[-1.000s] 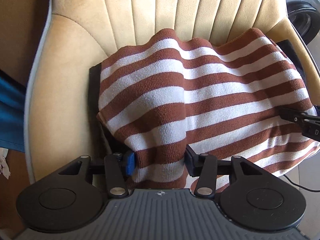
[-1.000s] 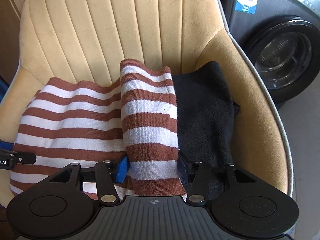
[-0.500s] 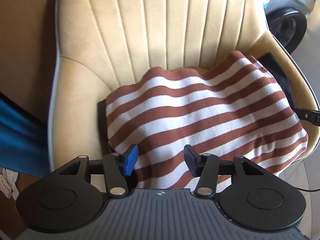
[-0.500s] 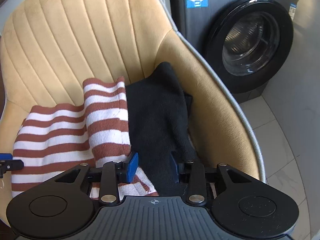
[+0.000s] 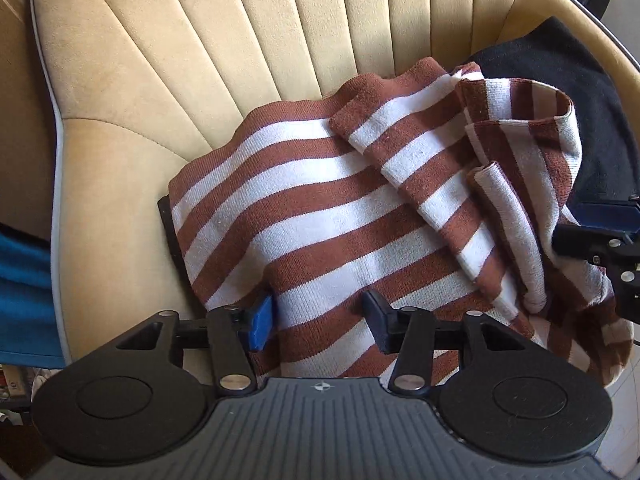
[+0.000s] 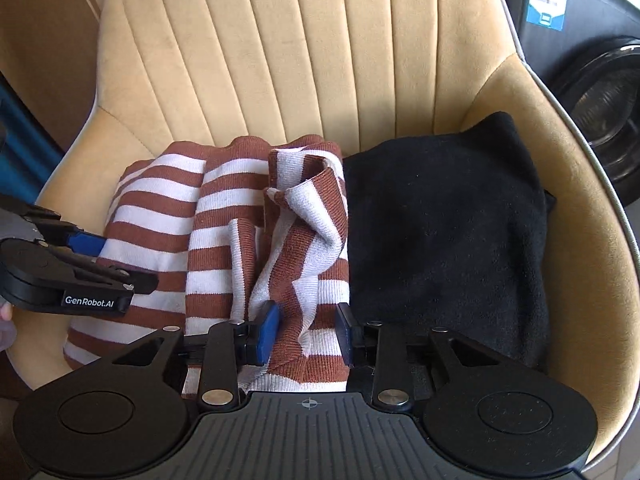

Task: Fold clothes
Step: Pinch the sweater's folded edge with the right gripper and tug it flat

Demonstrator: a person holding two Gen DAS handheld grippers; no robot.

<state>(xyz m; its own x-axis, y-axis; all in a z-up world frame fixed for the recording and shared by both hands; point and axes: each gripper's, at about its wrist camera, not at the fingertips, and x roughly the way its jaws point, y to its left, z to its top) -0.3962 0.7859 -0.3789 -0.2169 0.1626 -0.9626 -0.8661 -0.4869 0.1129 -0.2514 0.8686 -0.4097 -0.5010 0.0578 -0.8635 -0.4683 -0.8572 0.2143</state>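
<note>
On the chair seat, left wrist view: one striped sweater, brown and white, lies across the seat of the tan chair, its near hem toward the seat's front edge.
Left gripper: jaws apart, with the sweater's near hem lying between them; I cannot tell whether the pads touch the cloth.
Right side of the seat: a sleeve or flap is turned back over the body and bunched in loose rolls; one black garment lies beyond it, by the right armrest.

On the same seat, right wrist view: the sweater fills the left half of the seat, the black garment the right half, the two touching along one edge.
Right gripper: jaws set wide on either side of a crumpled striped fold, not pressing it flat as far as I can see.
Count: two garments, two grippers, one chair.
Progress: judged early to middle; one side is turned in but rumpled, and smoothing and the final folds remain.
</note>
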